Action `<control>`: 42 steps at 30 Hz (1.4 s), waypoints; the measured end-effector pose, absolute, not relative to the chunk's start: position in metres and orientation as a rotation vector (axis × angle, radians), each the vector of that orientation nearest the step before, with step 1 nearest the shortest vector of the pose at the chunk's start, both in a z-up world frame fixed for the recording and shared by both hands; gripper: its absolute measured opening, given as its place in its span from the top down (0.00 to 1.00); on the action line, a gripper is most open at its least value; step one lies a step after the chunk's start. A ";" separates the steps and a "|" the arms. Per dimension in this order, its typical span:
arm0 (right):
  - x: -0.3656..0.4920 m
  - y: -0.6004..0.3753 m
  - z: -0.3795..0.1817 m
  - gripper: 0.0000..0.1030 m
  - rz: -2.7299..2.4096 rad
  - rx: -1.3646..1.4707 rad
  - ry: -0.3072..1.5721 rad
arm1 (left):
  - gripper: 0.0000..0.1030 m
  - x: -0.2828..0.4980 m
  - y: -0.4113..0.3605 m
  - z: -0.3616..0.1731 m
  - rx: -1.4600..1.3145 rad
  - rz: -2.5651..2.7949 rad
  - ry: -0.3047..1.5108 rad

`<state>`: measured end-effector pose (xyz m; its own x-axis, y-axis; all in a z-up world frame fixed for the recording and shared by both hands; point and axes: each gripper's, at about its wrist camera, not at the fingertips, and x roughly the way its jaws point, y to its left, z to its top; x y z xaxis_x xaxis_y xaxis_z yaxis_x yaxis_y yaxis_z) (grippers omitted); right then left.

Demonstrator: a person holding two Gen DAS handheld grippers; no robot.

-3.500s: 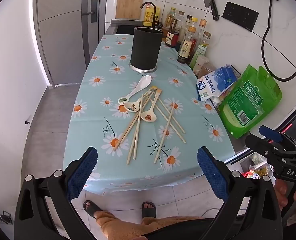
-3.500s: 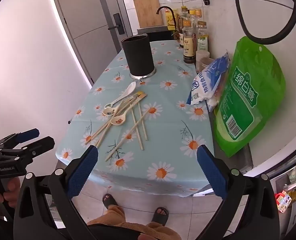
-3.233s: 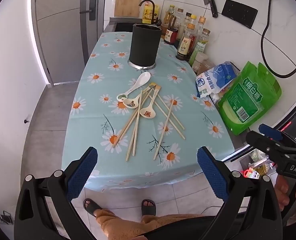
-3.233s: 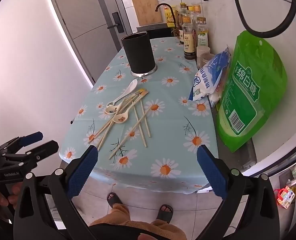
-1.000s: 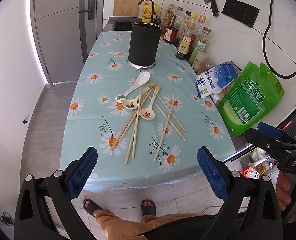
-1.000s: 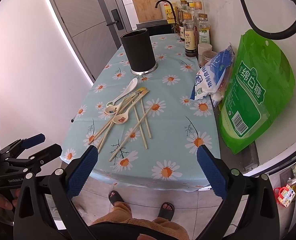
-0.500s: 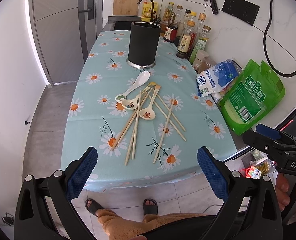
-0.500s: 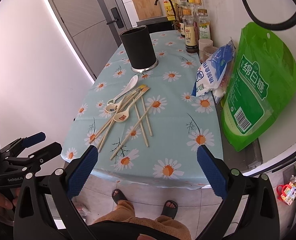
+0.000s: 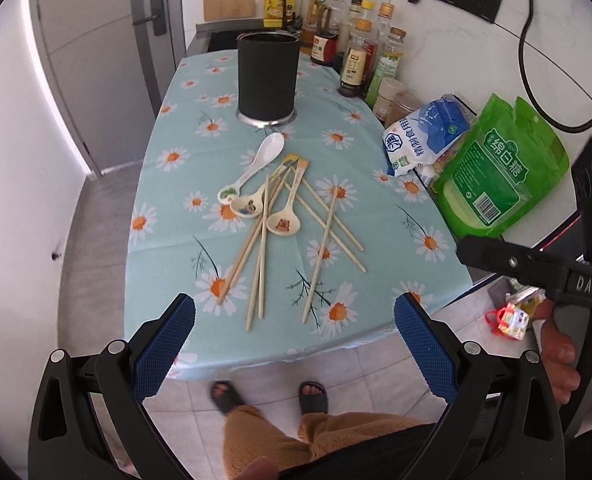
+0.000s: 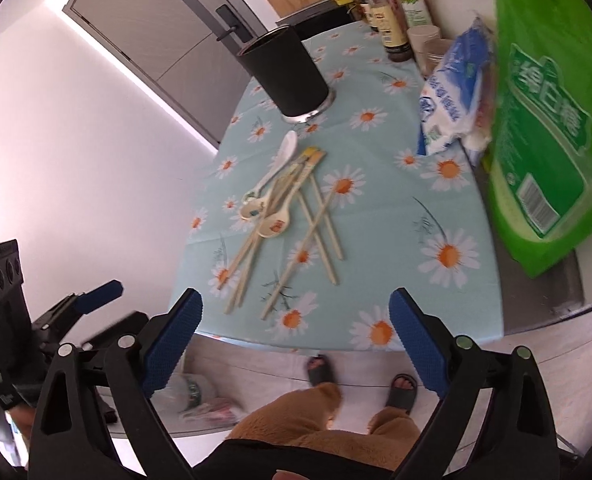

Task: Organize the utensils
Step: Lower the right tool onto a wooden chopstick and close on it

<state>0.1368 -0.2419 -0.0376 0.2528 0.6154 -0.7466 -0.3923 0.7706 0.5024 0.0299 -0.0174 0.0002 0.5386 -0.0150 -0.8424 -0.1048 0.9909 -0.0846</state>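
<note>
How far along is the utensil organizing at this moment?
Nothing is stored yet: the chopsticks and three spoons lie loose on the tablecloth. The left gripper and right gripper are open and empty. All utensils remain, presumably for the black holder.

My right tongs [image 10: 295, 338], just narrowing and empty, hang above the surface's [image 10: 380, 208] near edge, chopsticks [image 10: 292, 232] and spoons [image 10: 272, 200] ahead.

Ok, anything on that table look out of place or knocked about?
Only the job itself: chopsticks and three spoons lie crisscrossed in a loose pile on the cloth, none in the black holder, which stands upright. Nothing spilled or damaged.
</note>
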 end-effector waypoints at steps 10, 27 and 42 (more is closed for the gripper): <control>0.166 -0.207 -0.053 0.39 0.692 0.337 1.231 | 0.19 0.049 0.002 -0.011 -0.153 -0.008 1.035; 0.218 -0.162 -0.147 0.68 0.411 0.511 1.589 | 0.36 0.078 0.078 -0.073 -0.339 -0.161 1.135; 0.234 -0.128 -0.164 0.85 0.232 0.314 1.648 | 0.36 0.087 0.119 -0.100 -0.408 -0.250 1.131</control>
